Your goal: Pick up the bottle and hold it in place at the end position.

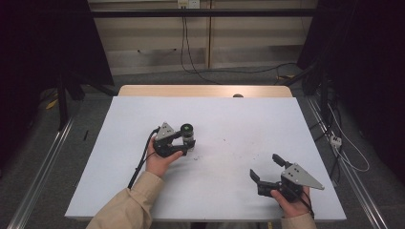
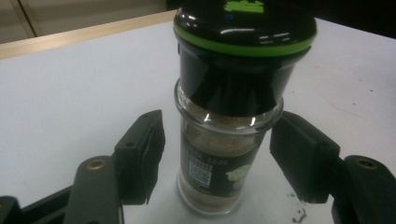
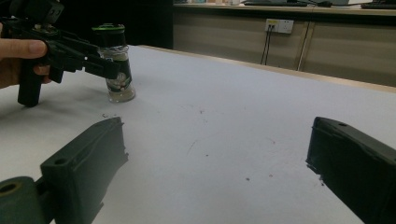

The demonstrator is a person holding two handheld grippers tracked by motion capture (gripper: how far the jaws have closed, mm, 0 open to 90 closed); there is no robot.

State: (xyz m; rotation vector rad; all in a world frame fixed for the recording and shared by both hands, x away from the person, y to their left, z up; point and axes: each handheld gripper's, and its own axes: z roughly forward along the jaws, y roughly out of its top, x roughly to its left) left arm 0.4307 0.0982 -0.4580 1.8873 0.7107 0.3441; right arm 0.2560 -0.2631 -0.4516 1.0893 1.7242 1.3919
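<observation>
A glass spice jar (image 1: pixel 187 135) with a black cap and a green ring stands upright on the white table (image 1: pixel 229 114), left of centre. It holds pale powder and carries a dark label (image 2: pixel 210 170). My left gripper (image 1: pixel 189 142) reaches around it from the left, one jaw on each side of the glass body (image 2: pixel 219 140). A narrow gap shows beside each pad, so the gripper is open. In the right gripper view, the jar (image 3: pixel 116 74) and the left gripper (image 3: pixel 108 70) sit at the far left. My right gripper (image 1: pixel 264 166) rests open and empty near the front right (image 3: pixel 217 140).
Small dark specks (image 1: pixel 224 141) dot the white surface between the two grippers. A wooden strip (image 1: pixel 205 90) runs along the table's far edge, with a small dark object (image 1: pixel 238 96) on it. Cables (image 1: pixel 348 152) trail over the floor to the right.
</observation>
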